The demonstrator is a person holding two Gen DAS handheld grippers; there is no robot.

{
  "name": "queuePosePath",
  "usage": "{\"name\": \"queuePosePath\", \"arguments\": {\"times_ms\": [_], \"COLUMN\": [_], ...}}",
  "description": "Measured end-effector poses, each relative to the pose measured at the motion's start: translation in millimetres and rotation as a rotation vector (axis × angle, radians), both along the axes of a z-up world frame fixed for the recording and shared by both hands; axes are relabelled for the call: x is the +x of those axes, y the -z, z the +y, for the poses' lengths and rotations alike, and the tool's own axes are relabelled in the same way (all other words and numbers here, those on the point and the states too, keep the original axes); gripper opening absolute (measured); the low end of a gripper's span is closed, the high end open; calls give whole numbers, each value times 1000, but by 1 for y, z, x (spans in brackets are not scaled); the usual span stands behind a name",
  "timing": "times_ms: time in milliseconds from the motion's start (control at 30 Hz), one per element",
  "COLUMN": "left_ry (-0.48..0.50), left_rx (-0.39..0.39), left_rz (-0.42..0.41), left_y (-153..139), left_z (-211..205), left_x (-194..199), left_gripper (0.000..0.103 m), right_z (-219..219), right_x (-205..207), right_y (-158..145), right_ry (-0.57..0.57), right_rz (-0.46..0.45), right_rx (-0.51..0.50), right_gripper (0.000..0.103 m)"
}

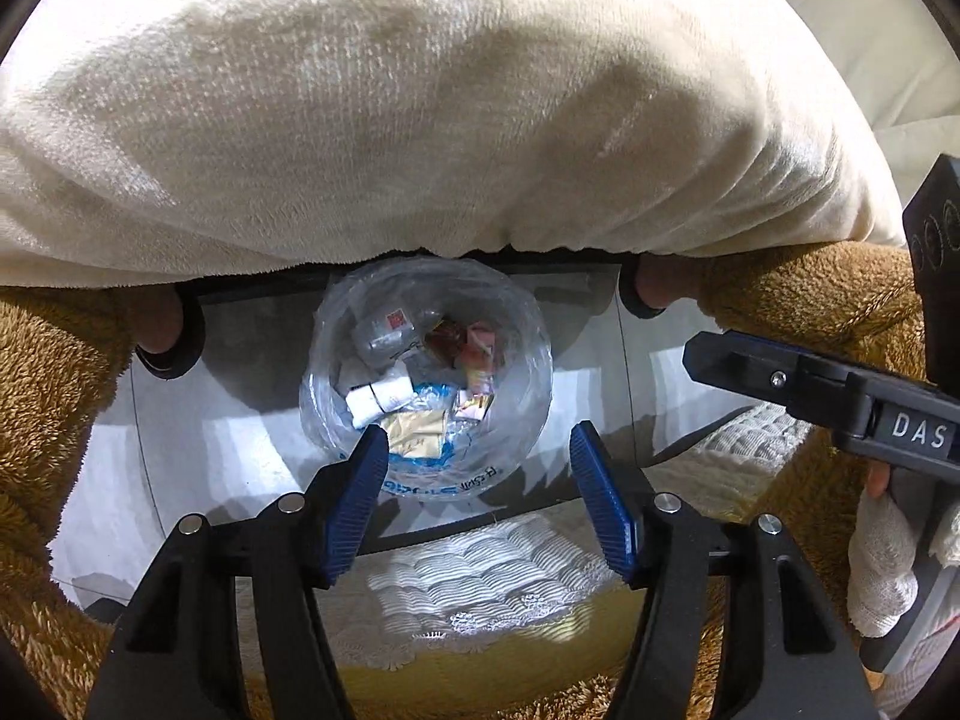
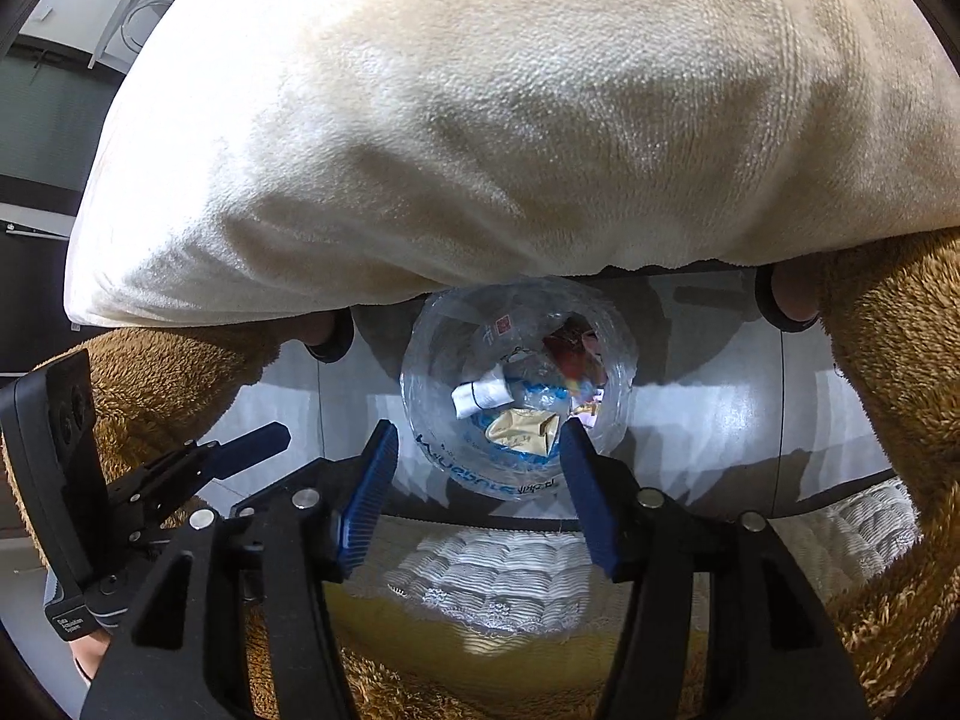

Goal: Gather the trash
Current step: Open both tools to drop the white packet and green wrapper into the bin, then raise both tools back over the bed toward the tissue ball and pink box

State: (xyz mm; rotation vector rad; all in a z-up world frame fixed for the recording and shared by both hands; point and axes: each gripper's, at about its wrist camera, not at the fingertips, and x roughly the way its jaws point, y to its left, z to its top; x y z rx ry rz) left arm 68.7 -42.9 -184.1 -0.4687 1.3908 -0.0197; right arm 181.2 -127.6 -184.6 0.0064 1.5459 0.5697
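Drop step: left gripper (image 1: 480, 468) and right gripper (image 2: 477, 462) hang agape, empty, above the lined trash bin (image 1: 522, 324). Next: seek remaining litter.

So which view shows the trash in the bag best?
Left wrist: the bag sits open between the fingers, its wrappers and white roll spread out plainly. Right wrist shows the same bag, smaller, its far side shadowed.
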Motion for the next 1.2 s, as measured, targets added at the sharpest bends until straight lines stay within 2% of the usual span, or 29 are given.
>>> {"name": "queuePosePath", "arguments": {"times_ms": [200,367,567,667,833,933,1067,1200], "left_ry": [-9,-17,3,7,6,-4,-18,-18], "left_rx": [7,24,68,54,41,48,52,77], "left_rz": [-41,-110,-183,-227,-327,-375,-421,-451], "left_y": [-12,-29,-49,-59,-83,-96,-110,-125], "left_z": [2,3,0,-1,6,14,27,42], "left_x": [-1,-5,-7,-10,-14,-12,-4,9], "left_gripper": [62,62,62,62,62,62,62,62], "right_z": [-1,-3,-8,-13,-19,-19,-13,0], "right_x": [-3,-11,-14,-15,-17,-15,-6,13], "right_y": [-4,-20,-39,-53,-82,-101,-119,-128], "right_ry": [-6,-21,-33,-36,-53,-74,-105,-134], "right_rz": [-10,-88,-143,-169,-248,-312,-403,-442], "right_rx": [9,21,91,160,286,327,344,334], "right_gripper": [56,56,56,56,56,56,56,56]}}
